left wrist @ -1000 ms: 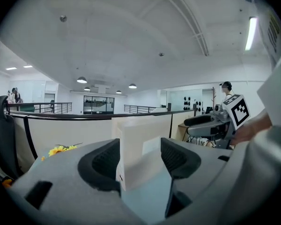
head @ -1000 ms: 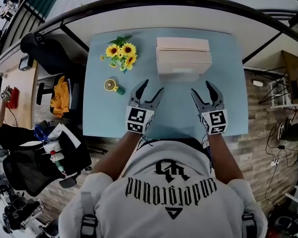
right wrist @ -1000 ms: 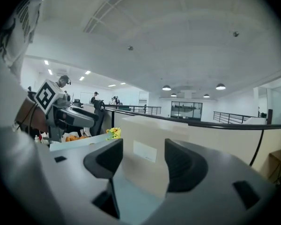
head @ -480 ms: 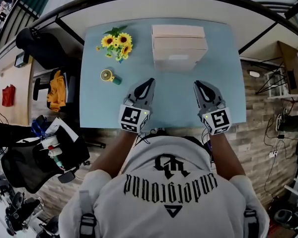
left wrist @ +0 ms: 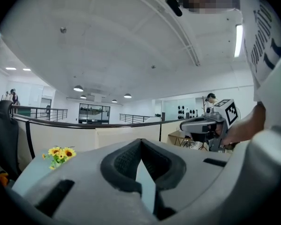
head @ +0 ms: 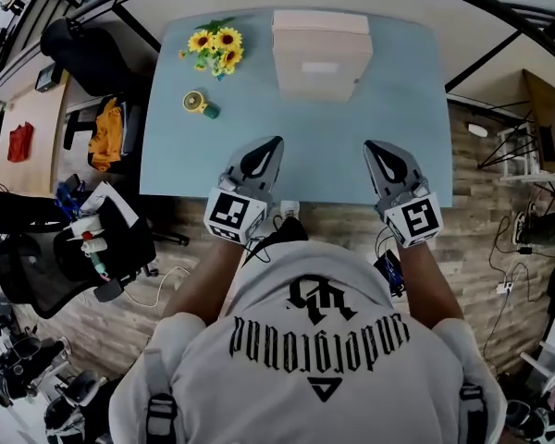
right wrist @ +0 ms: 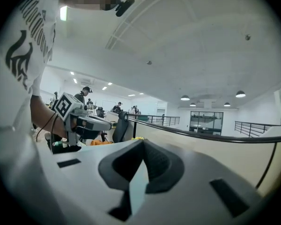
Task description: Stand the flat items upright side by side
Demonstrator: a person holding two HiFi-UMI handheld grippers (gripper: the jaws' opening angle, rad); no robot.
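Now both grippers are closed and empty, flat items not yet stood up

From my remote seat I see the left gripper over the near edge of the light blue table, pointing towards the far side; its own view shows the dark pads pressed together at the tip, with nothing between them; those jaws have just been closing on empty air. The right gripper sits level with it, well apart to the right, also over the near edge; its jaws have likewise just been closing and now meet, gripping nothing. The pale stack of flat items lies at the far middle of the table, well apart from both grippers; it looks like two or three flat boxes piled on one another, though I cannot be sure of the count from the head view. To its left lies a bunch of sunflowers; nearer me, a small round yellow-and-green object rests on the table.
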